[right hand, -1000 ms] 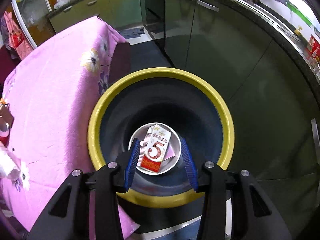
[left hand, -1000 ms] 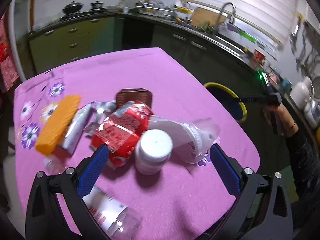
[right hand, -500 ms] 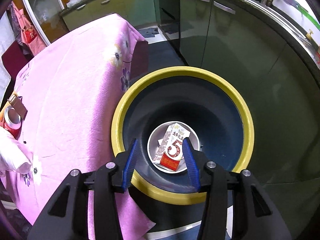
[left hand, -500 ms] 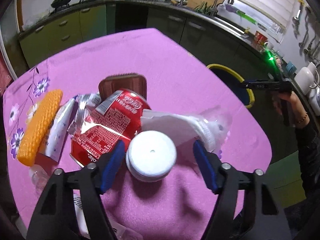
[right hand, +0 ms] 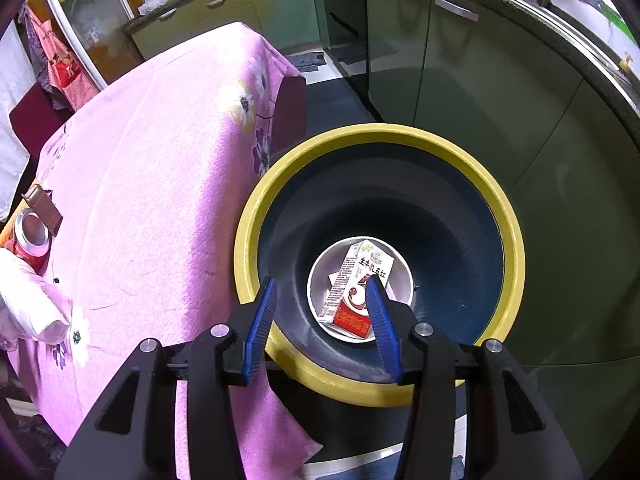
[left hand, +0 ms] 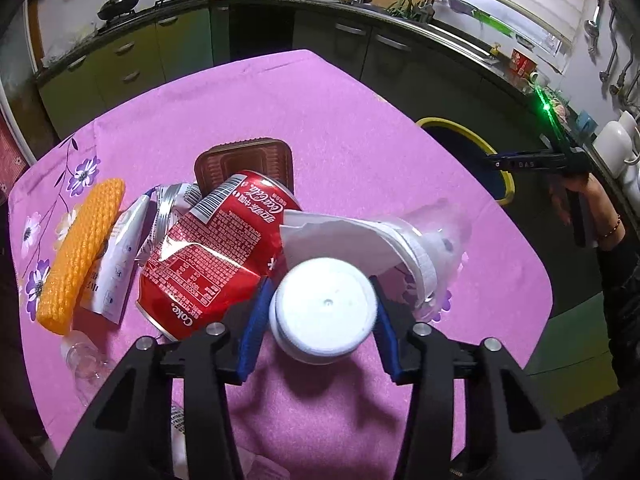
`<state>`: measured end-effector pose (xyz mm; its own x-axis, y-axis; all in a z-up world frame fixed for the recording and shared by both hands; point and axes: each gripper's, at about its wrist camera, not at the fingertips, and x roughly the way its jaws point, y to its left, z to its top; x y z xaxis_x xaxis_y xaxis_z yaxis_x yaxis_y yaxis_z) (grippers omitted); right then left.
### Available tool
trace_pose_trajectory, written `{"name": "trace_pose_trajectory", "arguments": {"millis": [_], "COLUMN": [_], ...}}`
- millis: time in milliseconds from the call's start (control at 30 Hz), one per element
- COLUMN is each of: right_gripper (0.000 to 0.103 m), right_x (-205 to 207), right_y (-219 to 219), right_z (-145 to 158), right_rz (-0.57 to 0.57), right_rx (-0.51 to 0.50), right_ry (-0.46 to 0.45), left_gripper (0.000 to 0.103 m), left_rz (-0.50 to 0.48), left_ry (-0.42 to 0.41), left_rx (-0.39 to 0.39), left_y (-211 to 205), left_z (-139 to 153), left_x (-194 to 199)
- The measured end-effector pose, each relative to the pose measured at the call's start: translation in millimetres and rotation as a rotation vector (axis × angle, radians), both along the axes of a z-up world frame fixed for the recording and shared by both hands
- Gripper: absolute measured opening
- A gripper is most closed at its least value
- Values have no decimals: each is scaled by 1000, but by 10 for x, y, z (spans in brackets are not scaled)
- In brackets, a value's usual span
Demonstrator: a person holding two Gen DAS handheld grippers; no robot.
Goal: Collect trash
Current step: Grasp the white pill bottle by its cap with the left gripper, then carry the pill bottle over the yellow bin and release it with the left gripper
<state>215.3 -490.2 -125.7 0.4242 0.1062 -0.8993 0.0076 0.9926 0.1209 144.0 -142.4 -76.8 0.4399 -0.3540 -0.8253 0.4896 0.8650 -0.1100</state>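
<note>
Since one second ago your left gripper (left hand: 322, 326) has come forward and down on the white bottle (left hand: 323, 311), and its jaws, which stood wide apart on both sides of the pile, have narrowed until the blue pads sit right at the two sides of the bottle. They look closed on it, or almost; I cannot see if the pressure is already firm. Your right gripper (right hand: 320, 322) has moved back from the middle of the trash bin (right hand: 512, 240) toward the edge with the pink cloth. Its jaws are apart and hold nothing.

I judge that this means one piece is already delivered and the next one is being taken. A milk carton (right hand: 354, 288) lies at the bottom of the bin, in a pale round dish or base. The bottle stands on the surface (left hand: 320, 128), which is covered with the pink cloth, at the near side of the remaining trash. Just behind it lie a crushed red Coke can (left hand: 216, 256) and a clear plastic cup with white paper inside (left hand: 384, 244). Both are very close to the bottle, maybe touching it. Farther left are an orange sponge (left hand: 82, 252) and a white tube (left hand: 118, 256), and a brown tray (left hand: 244, 160) is behind the can.

When you lift, go straight up first, because the can and the cup may be dragged with the bottle.
</note>
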Motion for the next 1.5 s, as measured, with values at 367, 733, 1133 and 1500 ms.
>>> {"name": "trace_pose_trajectory", "arguments": {"millis": [367,733,1133,1500], "right_gripper": [46,46,46,46], "right_x": [-101,-449,-1163,-1425], "right_y": [-5,-296,-804,-942], "right_z": [72,195,359,251], "right_rz": [-2,-77,-213,-253], "right_rx": [19,25,25,40], "right_ry": [-31,-88,-142,-111], "left_gripper": [46,46,46,61], "left_rz": [-52,-278,-536,-536], "left_ry": [-96,-98,4,55], "left_rx": [17,-28,-49,-31], "left_y": [-3,-689,-2579,-3470], "left_z": [486,1009,789,227], "left_x": [-123,192,801,1185]}}
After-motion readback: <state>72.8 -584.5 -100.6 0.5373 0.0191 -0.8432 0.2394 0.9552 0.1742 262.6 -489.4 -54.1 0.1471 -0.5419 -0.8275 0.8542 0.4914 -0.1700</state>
